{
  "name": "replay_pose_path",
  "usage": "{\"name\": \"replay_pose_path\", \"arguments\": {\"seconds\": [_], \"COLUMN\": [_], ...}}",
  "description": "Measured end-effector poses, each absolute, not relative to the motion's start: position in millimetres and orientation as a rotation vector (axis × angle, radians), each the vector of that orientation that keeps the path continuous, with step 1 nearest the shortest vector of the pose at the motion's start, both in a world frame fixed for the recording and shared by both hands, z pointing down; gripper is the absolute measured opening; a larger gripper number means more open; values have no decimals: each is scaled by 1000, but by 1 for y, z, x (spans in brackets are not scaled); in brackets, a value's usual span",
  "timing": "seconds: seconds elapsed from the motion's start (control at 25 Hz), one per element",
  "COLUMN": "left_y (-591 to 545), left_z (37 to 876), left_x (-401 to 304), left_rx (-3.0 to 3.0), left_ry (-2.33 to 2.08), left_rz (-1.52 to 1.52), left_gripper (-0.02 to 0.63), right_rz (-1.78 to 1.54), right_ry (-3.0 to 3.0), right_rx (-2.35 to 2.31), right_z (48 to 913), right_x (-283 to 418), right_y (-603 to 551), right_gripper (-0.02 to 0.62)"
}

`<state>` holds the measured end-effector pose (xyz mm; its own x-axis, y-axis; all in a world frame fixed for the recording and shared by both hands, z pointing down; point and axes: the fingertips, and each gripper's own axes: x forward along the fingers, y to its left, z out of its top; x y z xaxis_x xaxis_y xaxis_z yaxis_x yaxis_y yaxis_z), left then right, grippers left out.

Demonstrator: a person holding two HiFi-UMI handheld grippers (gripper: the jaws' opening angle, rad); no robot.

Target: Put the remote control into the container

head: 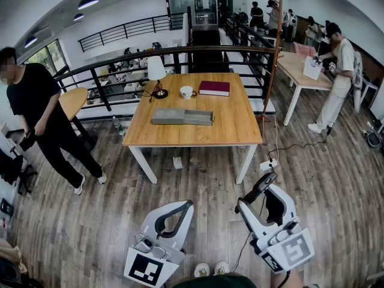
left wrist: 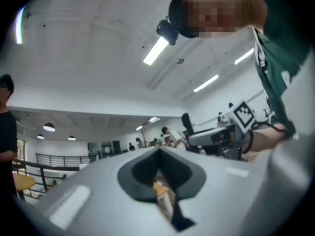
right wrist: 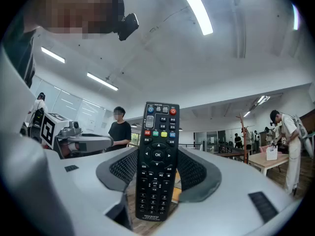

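A black remote control (right wrist: 157, 166) stands upright between the dark pads of my right gripper (right wrist: 157, 154), which is shut on it with its jaws wide apart. In the head view the right gripper (head: 257, 198) hangs low over the wooden floor, and the remote (head: 267, 180) sticks out ahead of it. My left gripper (head: 187, 206) hangs beside it to the left; in the left gripper view (left wrist: 158, 150) its jaws meet with nothing held. The grey container (head: 182, 116), a long shallow tray, lies on the wooden table (head: 234, 125) well ahead of both grippers.
On the table stand a white lamp (head: 157, 75), a white cup (head: 186, 92) and a dark red book (head: 214, 87). A person in black (head: 42, 122) stands at the left. A power strip (head: 268, 165) with cables lies by the table's right leg. A railing (head: 120, 62) runs behind.
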<state>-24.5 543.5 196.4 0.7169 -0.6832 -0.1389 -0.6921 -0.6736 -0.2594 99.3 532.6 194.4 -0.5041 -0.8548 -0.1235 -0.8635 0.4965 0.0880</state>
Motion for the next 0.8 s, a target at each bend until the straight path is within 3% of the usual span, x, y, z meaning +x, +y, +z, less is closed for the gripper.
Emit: {"name": "replay_pose_path", "arguments": {"seconds": [0.8], "left_y": [543], "left_z": [196], "left_x": [-15], "left_rx": [-2648], "left_ry": [1097], "left_rz": [54], "left_gripper": [-3], "right_rz": [167], "right_ry": [2701], "right_rx": [-1473], "right_z": [201], "right_x": [98], "right_y": [535], "right_gripper": [256]}}
